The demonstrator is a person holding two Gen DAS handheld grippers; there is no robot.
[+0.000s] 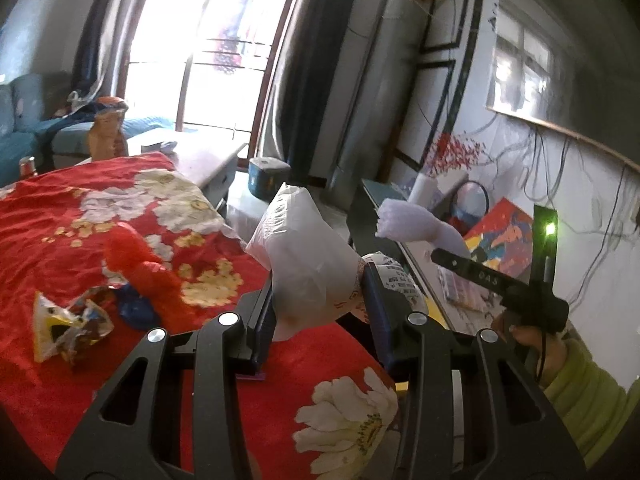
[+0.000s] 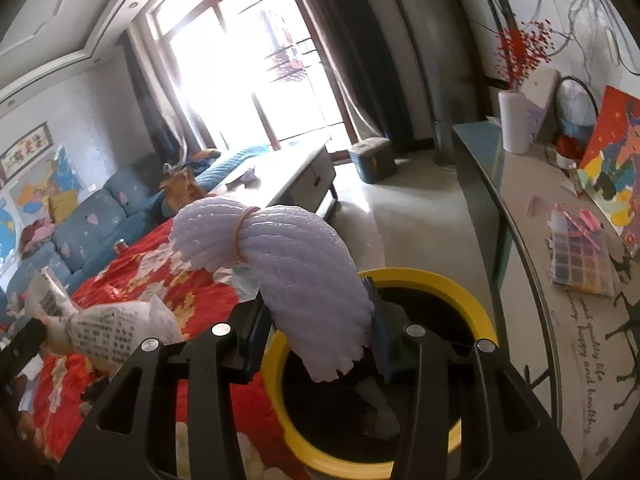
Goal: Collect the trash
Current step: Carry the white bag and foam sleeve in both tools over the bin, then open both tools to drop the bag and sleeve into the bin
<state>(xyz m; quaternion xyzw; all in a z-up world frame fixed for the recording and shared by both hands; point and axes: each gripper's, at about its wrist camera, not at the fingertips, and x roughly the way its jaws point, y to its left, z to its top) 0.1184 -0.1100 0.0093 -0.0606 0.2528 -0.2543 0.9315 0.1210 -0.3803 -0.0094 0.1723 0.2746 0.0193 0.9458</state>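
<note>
Two handheld grippers, each clamped on a piece of trash, beside a yellow-rimmed bin.

Left gripper [image 1: 318, 300]: jaws narrowed onto a crumpled white plastic bag [image 1: 304, 256], printed at its lower edge, raised above the red floral cloth [image 1: 80, 216]. Right gripper [image 2: 318, 320]: jaws narrowed onto a pale lilac foam net sleeve [image 2: 296, 264], cinched by a rubber band [image 2: 244, 224], its lower end hanging over the dark mouth of the bin [image 2: 440, 280]. Bin placed between the cloth-covered surface and the glass-topped side table [image 2: 520, 208]; pale scraps visible inside. Left on the cloth: torn yellow snack wrapper [image 1: 68, 320], red plastic scrap [image 1: 136, 264], blue scrap [image 1: 138, 308].
</note>
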